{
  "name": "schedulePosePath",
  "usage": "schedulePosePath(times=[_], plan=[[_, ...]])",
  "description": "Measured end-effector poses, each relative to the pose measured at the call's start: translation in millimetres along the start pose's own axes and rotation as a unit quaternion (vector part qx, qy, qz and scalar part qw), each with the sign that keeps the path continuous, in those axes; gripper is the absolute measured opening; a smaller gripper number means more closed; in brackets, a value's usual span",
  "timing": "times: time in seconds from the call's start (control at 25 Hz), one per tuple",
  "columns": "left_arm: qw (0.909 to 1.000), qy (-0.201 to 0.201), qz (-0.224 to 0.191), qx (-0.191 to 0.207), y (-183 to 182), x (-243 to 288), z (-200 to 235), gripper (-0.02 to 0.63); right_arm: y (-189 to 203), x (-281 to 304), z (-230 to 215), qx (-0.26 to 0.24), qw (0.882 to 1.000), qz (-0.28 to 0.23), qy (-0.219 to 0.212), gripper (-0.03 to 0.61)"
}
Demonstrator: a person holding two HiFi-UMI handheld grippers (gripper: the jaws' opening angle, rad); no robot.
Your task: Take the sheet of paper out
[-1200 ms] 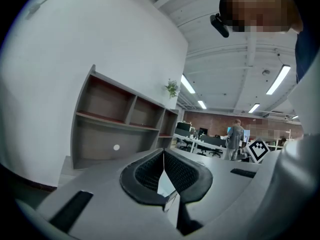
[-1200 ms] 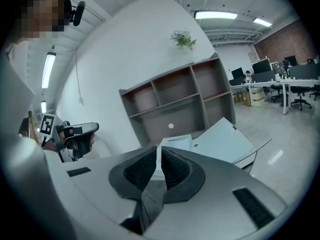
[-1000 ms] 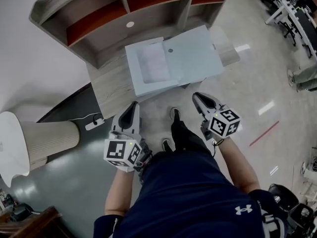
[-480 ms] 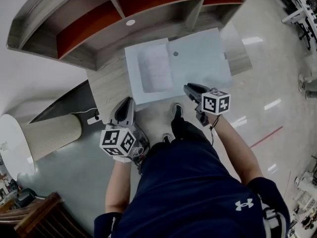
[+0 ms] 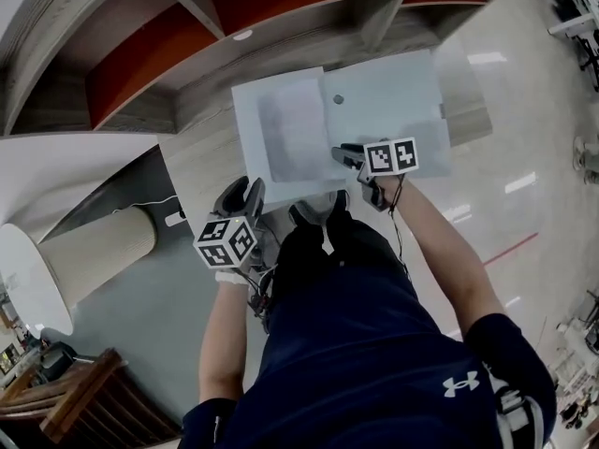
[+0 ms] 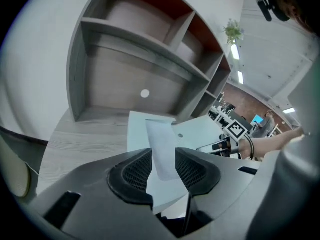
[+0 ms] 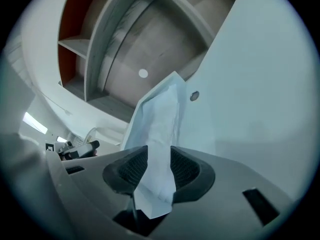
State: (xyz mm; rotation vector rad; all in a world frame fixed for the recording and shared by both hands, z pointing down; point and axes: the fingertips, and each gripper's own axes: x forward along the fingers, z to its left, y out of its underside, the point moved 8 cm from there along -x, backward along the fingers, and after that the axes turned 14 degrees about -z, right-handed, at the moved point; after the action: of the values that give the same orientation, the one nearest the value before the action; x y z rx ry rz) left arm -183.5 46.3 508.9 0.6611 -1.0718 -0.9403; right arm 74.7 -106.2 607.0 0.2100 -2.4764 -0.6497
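My left claw [image 5: 241, 191] and right claw [image 5: 344, 154] have just been opening, apart on nothing, at the near edge of the folder [image 5: 393, 101] holding the sheet of paper [image 5: 292, 143].

The right gripper [image 5: 342, 155] covers part of the open folder [image 5: 393, 101] in head view.

We see a pale blue flat plastic folder [image 5: 393, 101] and on it a white rectangular sheet of paper [image 5: 295, 138]. Grey wood-grain shelf-and-desk unit [image 5: 201, 162], with red back panels [image 5: 154, 50]. Dark grey-green glossy floor [image 5: 159, 316], one thin red floor stripe [image 5: 505, 250]. Navy clothing [image 5: 374, 344] with a small white logo [image 5: 465, 382]. Beige cylinder [image 5: 94, 255] with a white end.
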Motion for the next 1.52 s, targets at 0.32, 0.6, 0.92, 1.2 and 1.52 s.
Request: schedulePosePath(times=[0.32, 0.6, 0.92, 1.2, 1.52], plan=[[0.9971, 0.027, 0.057, 0.043, 27.0, 26.0, 19.4, 0.186, 2.4, 37.4, -10.0, 0.005, 0.999, 0.050, 0.006, 0.146], [0.9957, 0.036, 0.057, 0.063, 31.9, 35.3, 18.0, 0.186, 7.3, 47.5, -13.8, 0.022, 0.998, 0.050, 0.013, 0.144], [0.9940, 0.042, 0.085, 0.055, 52.7, 45.9, 22.8, 0.193, 11.7, 50.1, -8.7, 0.012, 0.998, 0.064, 0.025, 0.144], [0.9959, 0.040, 0.069, 0.042, 56.1, 46.3, 24.0, 0.187, 18.4, 56.3, 1.3, 0.013, 0.997, 0.070, 0.023, 0.144], [0.9963, 0.037, 0.068, 0.038, 56.6, 45.9, 25.5, 0.179, 13.8, 56.9, -1.1, -0.005, 0.997, 0.066, 0.034, 0.146]])
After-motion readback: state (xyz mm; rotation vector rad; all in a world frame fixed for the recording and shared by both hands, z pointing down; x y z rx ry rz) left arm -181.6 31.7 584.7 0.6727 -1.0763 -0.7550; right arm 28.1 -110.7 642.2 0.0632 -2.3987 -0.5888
